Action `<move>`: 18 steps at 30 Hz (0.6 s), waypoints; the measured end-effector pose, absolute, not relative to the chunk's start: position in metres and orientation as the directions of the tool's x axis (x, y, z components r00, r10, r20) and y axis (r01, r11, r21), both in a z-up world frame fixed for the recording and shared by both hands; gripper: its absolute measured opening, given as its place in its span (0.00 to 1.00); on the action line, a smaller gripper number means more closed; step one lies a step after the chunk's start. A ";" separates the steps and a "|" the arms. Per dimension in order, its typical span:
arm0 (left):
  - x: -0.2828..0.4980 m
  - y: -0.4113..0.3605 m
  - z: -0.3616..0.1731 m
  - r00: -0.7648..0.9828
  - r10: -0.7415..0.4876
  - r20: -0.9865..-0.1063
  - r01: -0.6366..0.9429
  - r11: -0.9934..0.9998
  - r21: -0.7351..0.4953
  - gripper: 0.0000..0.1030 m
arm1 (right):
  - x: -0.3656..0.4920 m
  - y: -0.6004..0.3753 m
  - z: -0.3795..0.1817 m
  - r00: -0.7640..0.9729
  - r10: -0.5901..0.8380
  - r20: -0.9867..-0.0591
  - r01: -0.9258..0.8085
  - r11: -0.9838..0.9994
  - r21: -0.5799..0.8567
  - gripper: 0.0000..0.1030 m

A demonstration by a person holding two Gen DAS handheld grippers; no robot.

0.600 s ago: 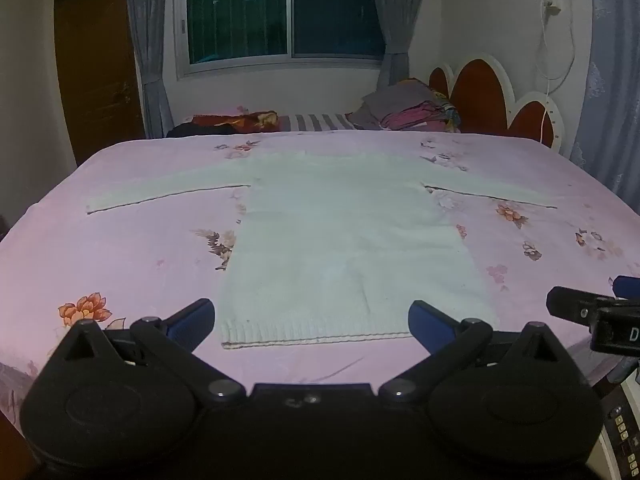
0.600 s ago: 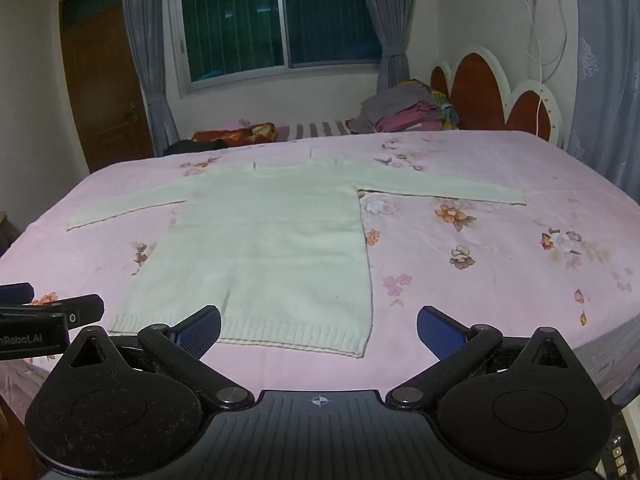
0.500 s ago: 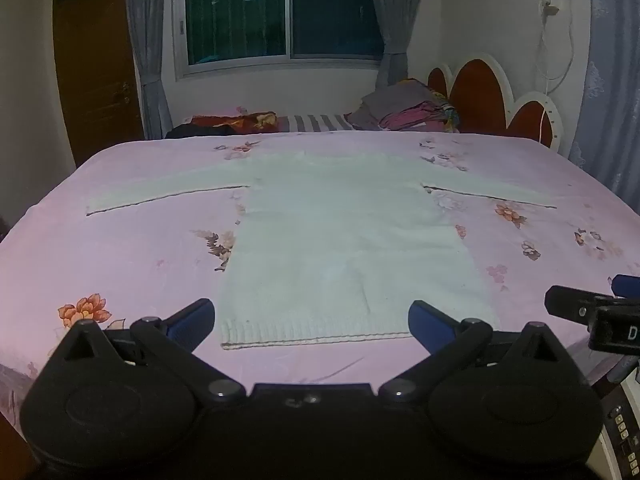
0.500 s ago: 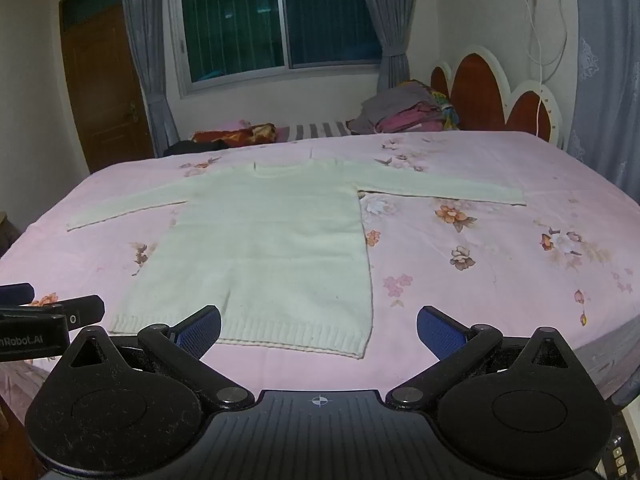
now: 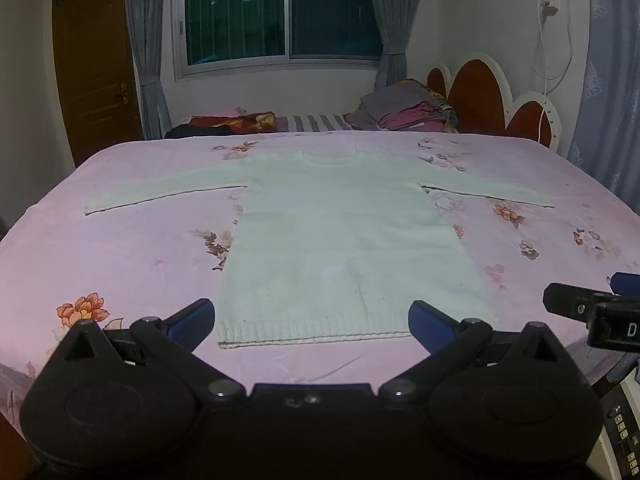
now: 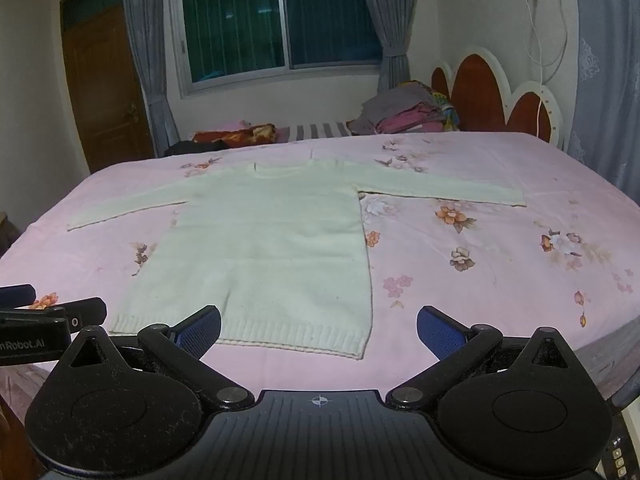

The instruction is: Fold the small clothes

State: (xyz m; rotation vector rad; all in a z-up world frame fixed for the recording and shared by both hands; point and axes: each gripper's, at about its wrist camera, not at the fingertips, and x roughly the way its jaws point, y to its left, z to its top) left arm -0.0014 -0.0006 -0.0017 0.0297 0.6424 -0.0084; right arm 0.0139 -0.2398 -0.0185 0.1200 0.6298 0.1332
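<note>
A white long-sleeved knit sweater [image 5: 340,236] lies flat on the pink flowered bedsheet [image 5: 120,256], sleeves spread to both sides, ribbed hem nearest me. It also shows in the right wrist view [image 6: 272,248]. My left gripper [image 5: 312,318] is open and empty, held just in front of the hem. My right gripper [image 6: 318,326] is open and empty, in front of the hem's right corner. The right gripper's side shows at the right edge of the left wrist view [image 5: 592,312]; the left gripper's side shows at the left edge of the right wrist view [image 6: 48,320].
A pile of folded clothes [image 5: 404,110] sits at the far right of the bed by the red and white headboard [image 5: 496,104]. Dark and red fabrics [image 5: 228,124] lie at the far edge. A window, curtains and a brown door [image 5: 96,68] stand behind.
</note>
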 end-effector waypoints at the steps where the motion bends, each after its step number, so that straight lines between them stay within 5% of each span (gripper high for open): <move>1: -0.001 -0.003 -0.001 0.801 0.002 -0.598 0.019 0.999 0.028 1.00 | 0.016 -0.239 -0.021 0.800 0.160 -0.578 -0.087 0.985 0.151 1.00; 18: -0.001 -0.004 0.000 0.804 0.003 -0.595 0.017 0.999 0.029 1.00 | 0.015 -0.239 -0.017 0.801 0.162 -0.577 -0.090 0.984 0.151 1.00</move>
